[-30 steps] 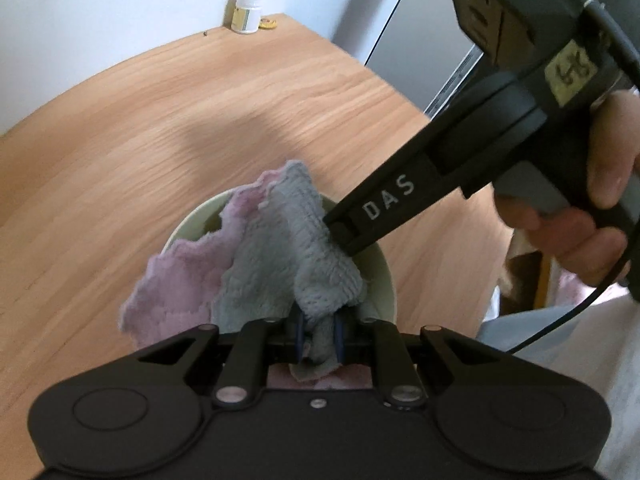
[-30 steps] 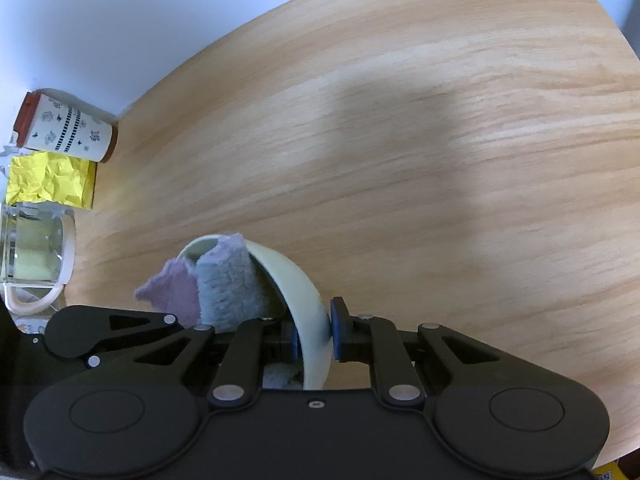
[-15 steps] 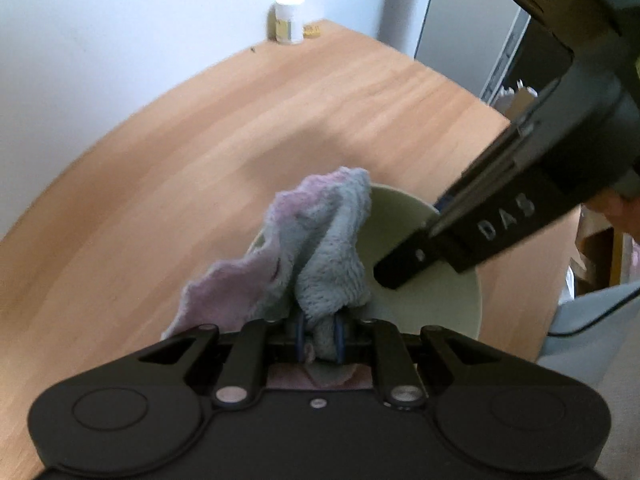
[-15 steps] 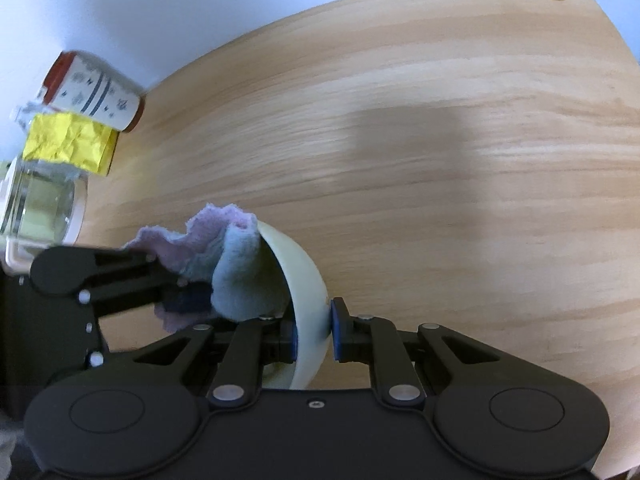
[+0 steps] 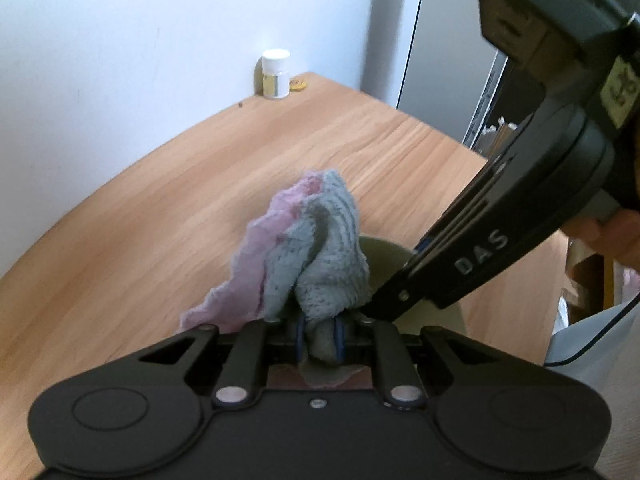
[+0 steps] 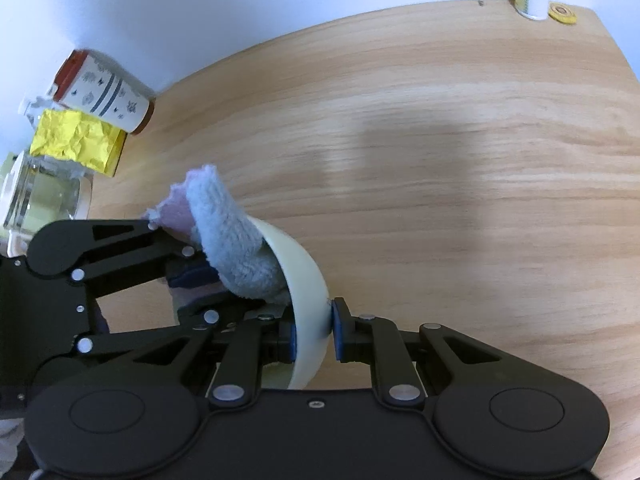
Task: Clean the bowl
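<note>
Bowl [image 6: 308, 312]: rigid, smooth, likely slippery; I am pinching its rim in the closed right hand-held gripper [image 6: 313, 340], above the desk [image 6: 440, 160]. Cloth [image 5: 316, 256]: soft, clamped in the left hand-held gripper [image 5: 318, 340], pressing inside.

We see bright, soft, even light w/ a cool tint. Broad soft shadows fall on the wooden table [image 6: 460, 152] and white wall [image 5: 120, 40]. Fisheye bends edges; corners go dark. Slight blur on the patterned cup [image 6: 106, 92]. No harsh glare.
</note>
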Motion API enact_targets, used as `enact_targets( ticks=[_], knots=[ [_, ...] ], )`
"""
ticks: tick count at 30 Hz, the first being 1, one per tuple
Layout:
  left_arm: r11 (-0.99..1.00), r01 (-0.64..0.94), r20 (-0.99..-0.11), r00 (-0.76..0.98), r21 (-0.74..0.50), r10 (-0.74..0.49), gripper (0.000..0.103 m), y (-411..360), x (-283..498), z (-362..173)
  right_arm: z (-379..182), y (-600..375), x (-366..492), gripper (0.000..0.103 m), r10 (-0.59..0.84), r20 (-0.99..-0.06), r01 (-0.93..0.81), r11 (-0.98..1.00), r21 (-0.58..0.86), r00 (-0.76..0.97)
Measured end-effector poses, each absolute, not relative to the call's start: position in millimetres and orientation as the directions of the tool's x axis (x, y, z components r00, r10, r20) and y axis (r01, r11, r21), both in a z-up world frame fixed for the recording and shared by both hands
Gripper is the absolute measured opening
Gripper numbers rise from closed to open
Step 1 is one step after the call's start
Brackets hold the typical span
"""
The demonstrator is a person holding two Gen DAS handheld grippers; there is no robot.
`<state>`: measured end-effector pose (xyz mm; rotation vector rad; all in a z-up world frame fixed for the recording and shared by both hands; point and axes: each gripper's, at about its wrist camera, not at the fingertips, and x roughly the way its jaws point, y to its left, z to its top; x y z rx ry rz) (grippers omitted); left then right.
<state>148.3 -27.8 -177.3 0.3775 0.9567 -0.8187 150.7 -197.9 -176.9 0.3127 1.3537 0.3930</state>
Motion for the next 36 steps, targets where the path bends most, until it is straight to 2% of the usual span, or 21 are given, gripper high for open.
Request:
enact_targets(
  ticks=[8,19,36],
  knots=[
    [0.683,0.724,-0.853,0.294,-0.097,-0.432,0.013,-8,146,-172,-181,-206,155,0.018,0.437,-0.886,-0.026,0.899,0.438,0.155],
    [0.766,0.616,-0.797,0.363,-0.184,-0.484,0.013,47,124,-146,-188,-210,160,0.018,0.45,-0.88,0.013,0.889,0.457,0.151],
    [0.762,0.625,-0.779,0.39,-0.168,-0.491,0.015,41,126,-167,-211,-214,161,0.013,0.45,-0.881,0.119,0.876,0.468,0.148]
  ],
)
